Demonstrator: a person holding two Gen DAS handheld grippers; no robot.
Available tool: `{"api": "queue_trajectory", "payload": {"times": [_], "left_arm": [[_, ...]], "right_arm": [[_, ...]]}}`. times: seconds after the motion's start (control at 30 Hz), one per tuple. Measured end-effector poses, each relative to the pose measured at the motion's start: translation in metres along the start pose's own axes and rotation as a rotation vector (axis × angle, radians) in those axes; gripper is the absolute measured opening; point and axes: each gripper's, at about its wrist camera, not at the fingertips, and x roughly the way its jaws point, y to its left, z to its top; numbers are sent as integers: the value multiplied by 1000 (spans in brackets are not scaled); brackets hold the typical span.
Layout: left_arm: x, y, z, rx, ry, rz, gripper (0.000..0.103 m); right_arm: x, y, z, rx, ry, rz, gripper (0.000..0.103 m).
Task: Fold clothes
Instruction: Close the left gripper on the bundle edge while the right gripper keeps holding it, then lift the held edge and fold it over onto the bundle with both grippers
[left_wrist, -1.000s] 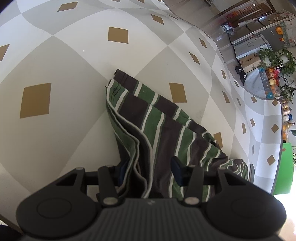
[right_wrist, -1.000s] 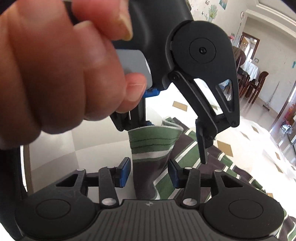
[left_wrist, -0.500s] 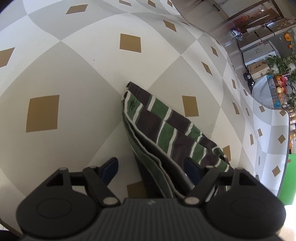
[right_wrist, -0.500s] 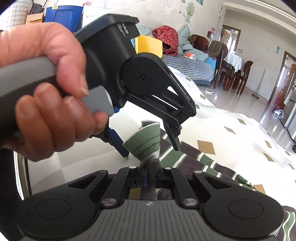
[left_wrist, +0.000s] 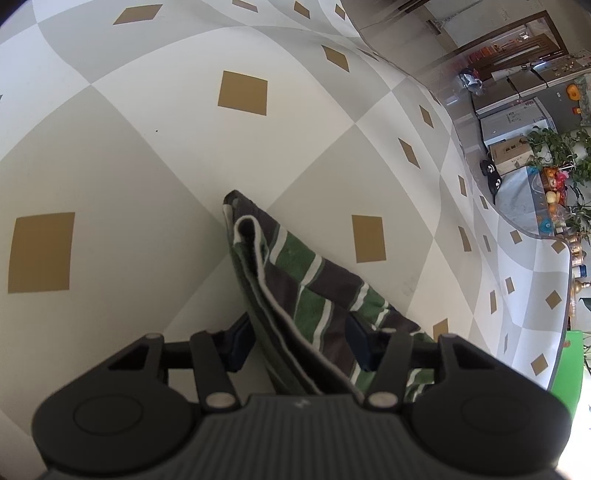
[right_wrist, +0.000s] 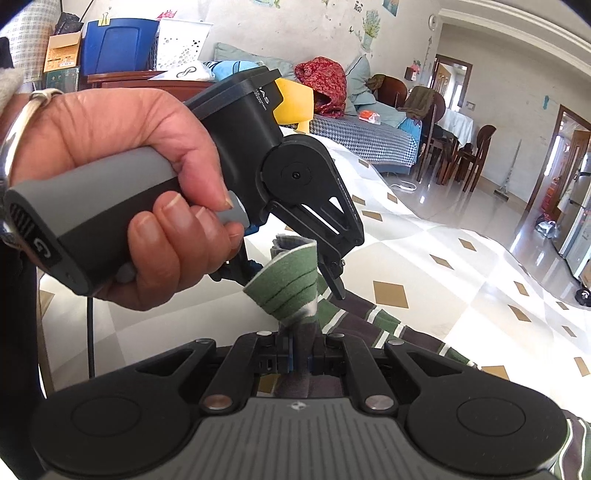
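Green, brown and white striped cloth (left_wrist: 317, 295) lies folded on the checked grey-and-white desk (left_wrist: 110, 184) with tan squares, running from frame centre down to the lower middle of the left wrist view. There it passes between the spread fingers of the left hand-held gripper (left_wrist: 299, 343), whose jaws stand apart around it without pinching. In the right wrist view, the right hand-held gripper (right_wrist: 301, 354) at lower centre is clamped on a bunched corner of the same cloth (right_wrist: 291, 288), which fans upward. A person's hand (right_wrist: 129, 192) at the left grips the grey handle of the left tool.
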Motion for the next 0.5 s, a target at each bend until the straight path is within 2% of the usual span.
{"api": "queue_trajectory", "payload": {"times": [0.07, 0.13, 0.23, 0.33, 0.5], "left_arm": [[0, -1, -1, 8, -12, 19, 44], [0, -2, -2, 16, -25, 38, 25], [0, -2, -4, 12, -46, 45, 9], [-6, -4, -7, 11, -91, 19, 5], [-19, -17, -13, 41, -152, -47, 5]], "right_arm": [[-2, -1, 0, 1, -5, -4, 7], [-4, -2, 0, 1, -8, -8, 7], [-6, -3, 0, -2, -13, -17, 7], [-9, -6, -1, -9, -25, -35, 7], [-19, -10, -3, -15, -49, -69, 7]]}}
